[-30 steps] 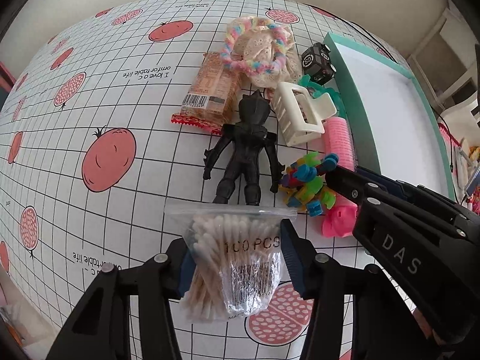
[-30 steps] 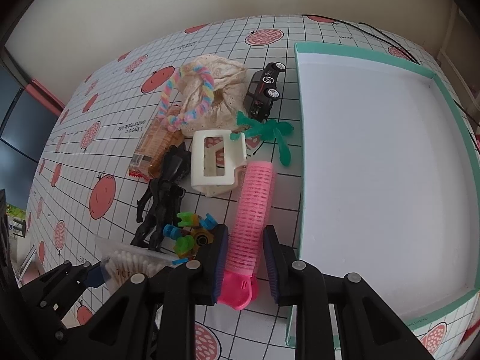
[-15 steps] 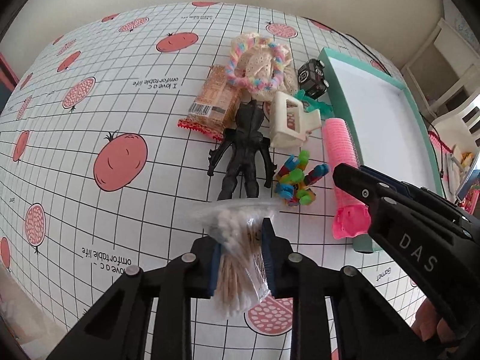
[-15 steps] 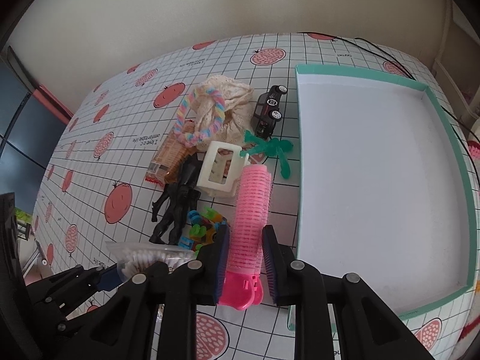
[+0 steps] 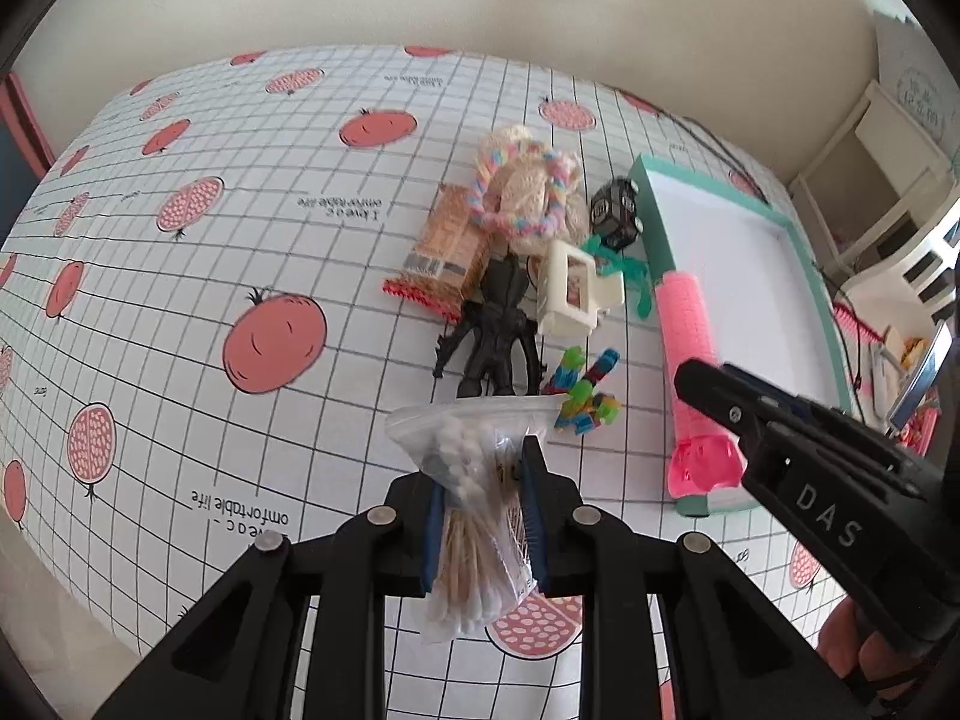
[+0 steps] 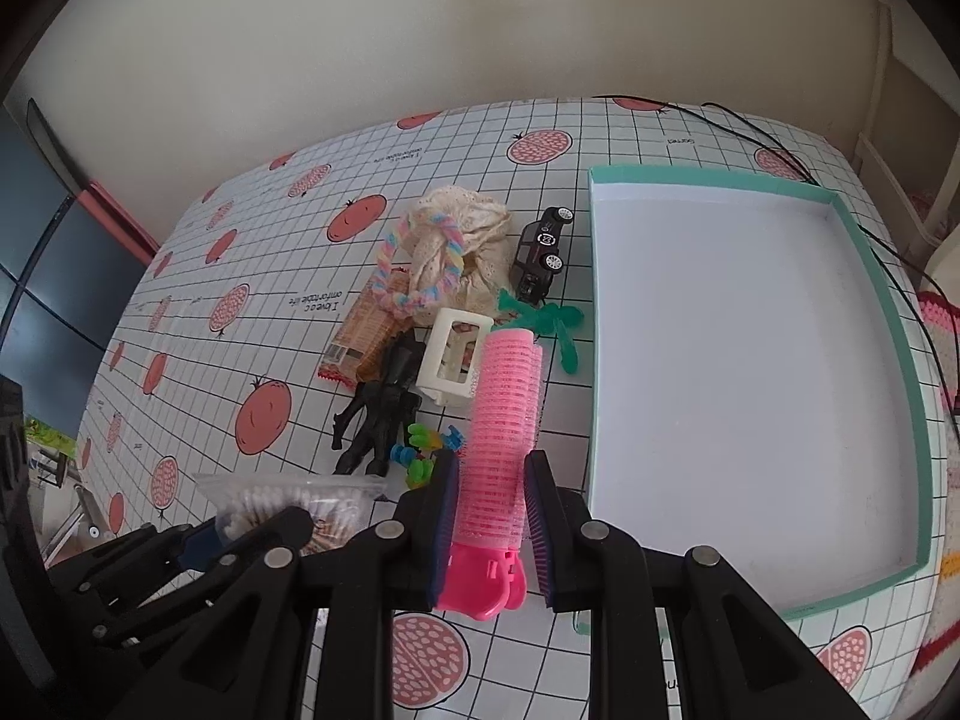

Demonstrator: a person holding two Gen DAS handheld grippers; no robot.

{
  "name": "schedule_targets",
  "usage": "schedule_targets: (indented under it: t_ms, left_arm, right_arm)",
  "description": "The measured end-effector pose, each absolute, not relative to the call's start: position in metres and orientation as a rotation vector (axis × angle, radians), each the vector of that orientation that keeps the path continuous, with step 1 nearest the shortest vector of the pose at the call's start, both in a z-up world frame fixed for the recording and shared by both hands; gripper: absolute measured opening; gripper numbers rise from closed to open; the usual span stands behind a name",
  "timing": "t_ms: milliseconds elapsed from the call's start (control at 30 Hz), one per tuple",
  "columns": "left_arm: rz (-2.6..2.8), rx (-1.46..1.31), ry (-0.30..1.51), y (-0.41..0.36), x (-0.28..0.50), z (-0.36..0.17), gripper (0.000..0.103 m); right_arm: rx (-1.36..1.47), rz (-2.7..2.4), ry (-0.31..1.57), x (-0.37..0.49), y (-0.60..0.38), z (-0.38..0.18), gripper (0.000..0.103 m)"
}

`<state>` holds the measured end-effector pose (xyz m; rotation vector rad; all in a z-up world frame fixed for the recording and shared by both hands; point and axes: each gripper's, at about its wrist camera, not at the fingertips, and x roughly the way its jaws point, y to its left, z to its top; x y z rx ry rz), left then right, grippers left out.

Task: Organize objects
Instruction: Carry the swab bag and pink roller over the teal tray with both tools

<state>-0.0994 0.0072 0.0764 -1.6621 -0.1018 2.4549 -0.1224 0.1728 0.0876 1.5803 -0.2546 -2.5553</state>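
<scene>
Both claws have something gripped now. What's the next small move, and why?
Probably carry the right claw rightward over the teal-rimmed white tray and let go. It is shut on the pink ribbed hair roller, already lifted beside the tray's near wall, and the tray holds nothing. The left claw, shut on the clear bag of cotton swabs, sits farther off and can follow.

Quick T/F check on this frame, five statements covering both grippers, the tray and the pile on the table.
1. The left gripper is shut on the bag of cotton swabs. True.
2. The right gripper is open and holds nothing. False: it is shut on the pink hair roller.
3. The teal tray already holds the toy car. False: the car sits on the table outside the tray, and nothing lies in the tray.
4. The black figure lies on the table beside the cream hair clip. True.
5. The pastel rope ring lies on the beige lace cloth. True.
</scene>
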Motion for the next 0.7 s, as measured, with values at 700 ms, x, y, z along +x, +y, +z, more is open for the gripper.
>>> schedule_targets:
  t_ms: [700]
  left_arm:
    - [2.54,-1.39,-0.137,0.077,-0.188,0.136,0.024]
  right_arm:
    - [1.424,-2.747,-0.504,-0.147,0.28,0.12,0.024]
